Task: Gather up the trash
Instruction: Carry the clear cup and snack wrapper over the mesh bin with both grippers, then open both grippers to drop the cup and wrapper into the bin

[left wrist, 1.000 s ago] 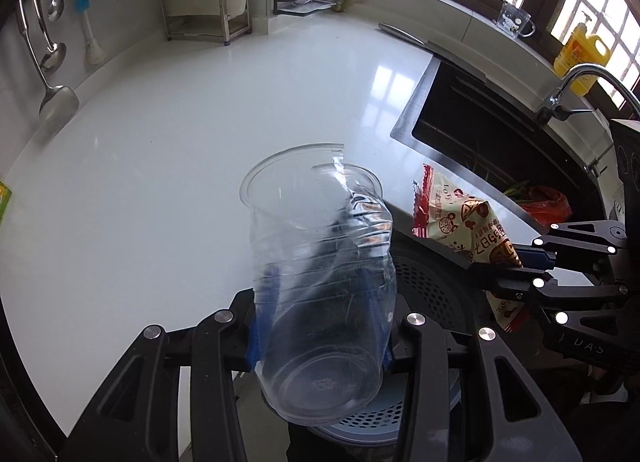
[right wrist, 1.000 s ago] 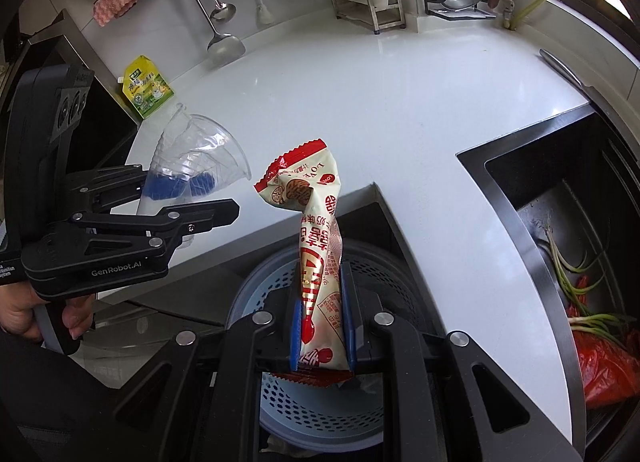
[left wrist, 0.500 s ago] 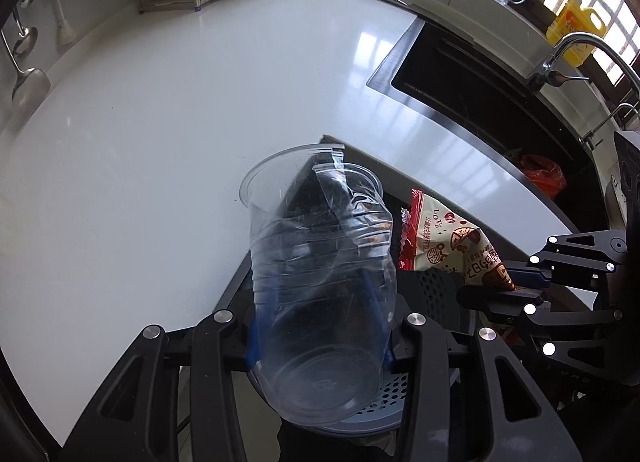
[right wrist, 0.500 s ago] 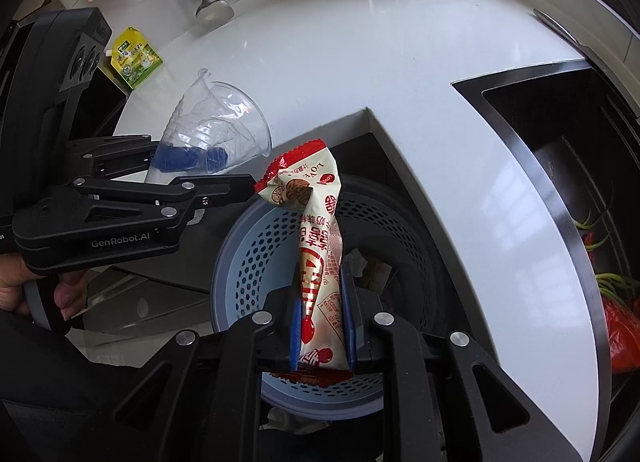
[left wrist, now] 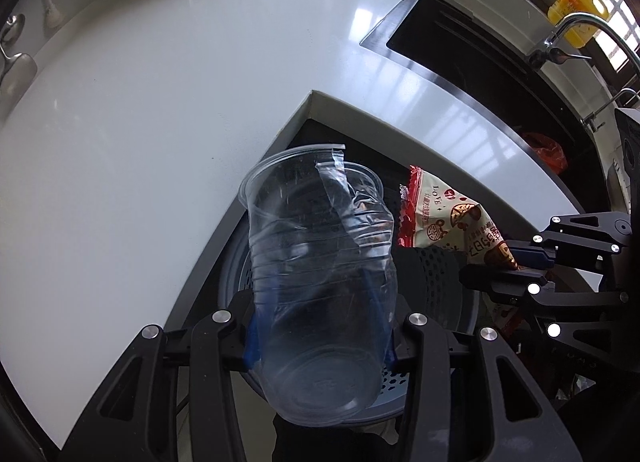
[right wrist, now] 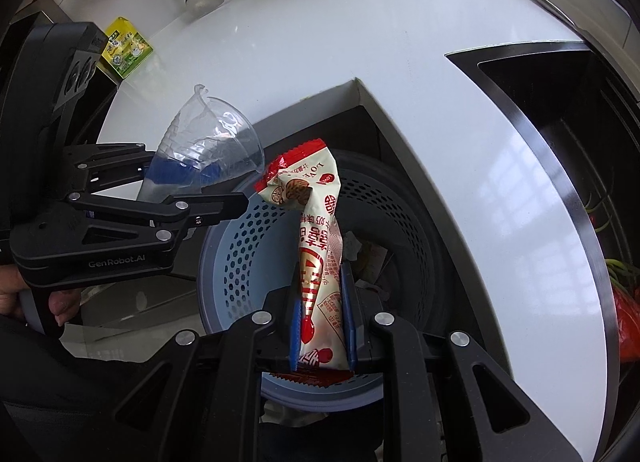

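Observation:
My left gripper (left wrist: 320,338) is shut on a crumpled clear plastic cup (left wrist: 316,262), its blue pads pressing the cup's sides. The cup hangs over the rim of a blue-grey perforated waste basket (left wrist: 236,262) below the counter's corner. My right gripper (right wrist: 322,314) is shut on a red and cream snack wrapper (right wrist: 316,230), held upright above the same basket (right wrist: 224,262). In the right wrist view the left gripper (right wrist: 192,186) with the cup (right wrist: 204,150) sits to the left of the wrapper. In the left wrist view the right gripper (left wrist: 504,266) and wrapper (left wrist: 452,218) are on the right.
A white countertop (left wrist: 140,122) wraps around the basket's recess. A dark sink (right wrist: 592,150) with green scraps and a red bag (right wrist: 628,326) lies to the right. A yellow-green packet (right wrist: 126,46) rests on the far counter. Some paper scraps lie inside the basket. A hand (right wrist: 60,302) grips the left tool.
Both grippers have sunk toward the basket with the cup and wrapper still held. The basket fills more of each view, and the counter has slid up and away.

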Motion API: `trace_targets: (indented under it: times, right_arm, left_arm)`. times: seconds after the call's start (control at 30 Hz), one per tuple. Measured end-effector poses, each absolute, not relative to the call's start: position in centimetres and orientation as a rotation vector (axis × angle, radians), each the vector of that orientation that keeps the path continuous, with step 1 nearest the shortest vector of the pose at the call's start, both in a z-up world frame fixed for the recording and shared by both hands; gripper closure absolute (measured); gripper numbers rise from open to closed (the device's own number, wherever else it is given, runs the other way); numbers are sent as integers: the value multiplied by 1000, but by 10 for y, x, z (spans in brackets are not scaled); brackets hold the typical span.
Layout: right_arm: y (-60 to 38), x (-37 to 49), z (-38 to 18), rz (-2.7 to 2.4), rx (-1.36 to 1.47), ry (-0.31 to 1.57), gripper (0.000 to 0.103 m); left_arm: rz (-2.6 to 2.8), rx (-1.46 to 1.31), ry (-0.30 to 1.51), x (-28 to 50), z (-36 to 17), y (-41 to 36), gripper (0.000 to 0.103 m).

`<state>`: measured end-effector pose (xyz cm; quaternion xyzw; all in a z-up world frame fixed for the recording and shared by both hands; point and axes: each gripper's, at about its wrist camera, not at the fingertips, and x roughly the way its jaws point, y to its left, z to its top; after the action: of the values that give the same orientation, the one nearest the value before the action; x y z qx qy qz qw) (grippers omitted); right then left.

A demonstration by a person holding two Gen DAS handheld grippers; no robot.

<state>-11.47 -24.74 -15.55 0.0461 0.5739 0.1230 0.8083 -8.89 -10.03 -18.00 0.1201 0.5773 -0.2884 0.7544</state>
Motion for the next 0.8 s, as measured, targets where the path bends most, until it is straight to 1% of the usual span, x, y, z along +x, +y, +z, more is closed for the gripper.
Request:
trace_targets:
  times: [0.37, 0.53, 0.57, 0.67, 0.7, 0.73, 0.77, 0.8]
  right_arm:
    - [-245, -120, -177, 266, 90, 1294, 86]
    - [-241, -120, -182, 264, 70, 1304, 85]
    - [-240, -119, -182, 265, 67, 1304, 85]
    - [-237, -115, -182, 268, 58, 1308, 85]
    - [-236, -115, -183, 269, 58, 1312, 85]
    - [-236, -114, -183, 270, 59, 1317, 81]
    - [-236, -114, -183, 267, 60, 1319, 71]
    - [-241, -118, -181, 257, 60, 1317, 62]
  left_arm:
    - [-660, 308, 1339, -97, -201, -104, 57]
    - [-660, 304, 1364, -100, -208, -99, 49]
    - [-657, 300, 1366, -99, -208, -98, 44]
    - [-658, 302, 1363, -100, -207, -98, 43]
    - [-656, 306, 1364, -100, -207, -97, 40]
    - [-650, 311, 1365, -101, -206, -97, 33]
    - [-642, 317, 1360, -101, -205, -96, 29]
    - [-633, 322, 1353, -102, -203, -96, 22]
